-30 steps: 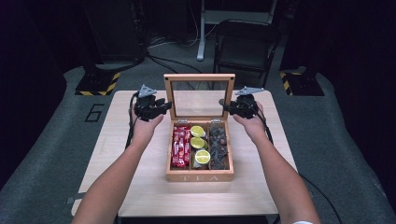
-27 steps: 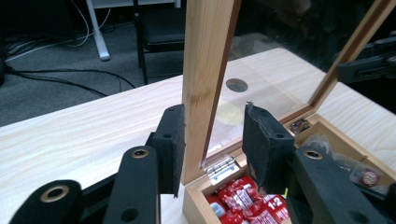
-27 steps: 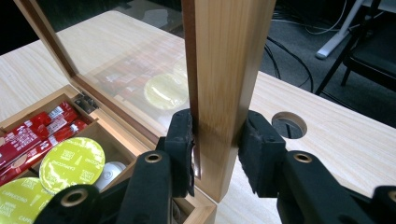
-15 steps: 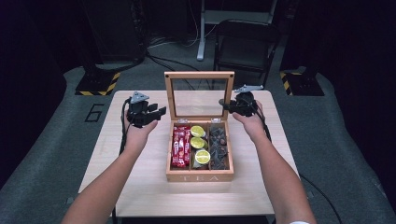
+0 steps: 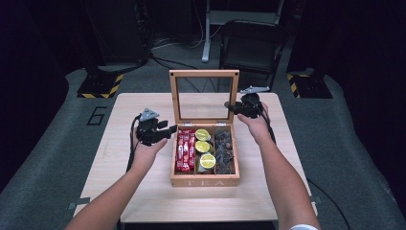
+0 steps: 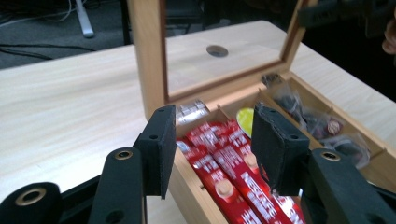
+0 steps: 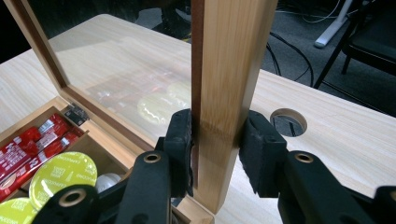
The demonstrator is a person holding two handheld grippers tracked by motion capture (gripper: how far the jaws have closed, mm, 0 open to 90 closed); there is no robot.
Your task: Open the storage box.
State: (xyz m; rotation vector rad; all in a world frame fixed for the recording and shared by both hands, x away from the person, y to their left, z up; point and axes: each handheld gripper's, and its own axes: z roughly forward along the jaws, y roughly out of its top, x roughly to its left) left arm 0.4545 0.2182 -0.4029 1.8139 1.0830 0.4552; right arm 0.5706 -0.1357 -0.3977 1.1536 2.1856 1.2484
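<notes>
While the right gripper (image 7: 215, 154) pinches the smooth wooden lid frame (image 7: 224, 93), the glass pane stands upright. At nine o'clock of the box (image 5: 205, 181), the left gripper (image 6: 212, 140) has just been opening, nothing between its flat black pads.

High view looks down from above; both gripper views sit close, sharing the tea box (image 5: 205, 179)

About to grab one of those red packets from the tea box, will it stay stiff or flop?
The red packets look thin and flat, so probably light and bendy. Their glossy wrap may slip between the left tongs, whose jaws have just been opening. They lie tight together, so two might lift together.
</notes>
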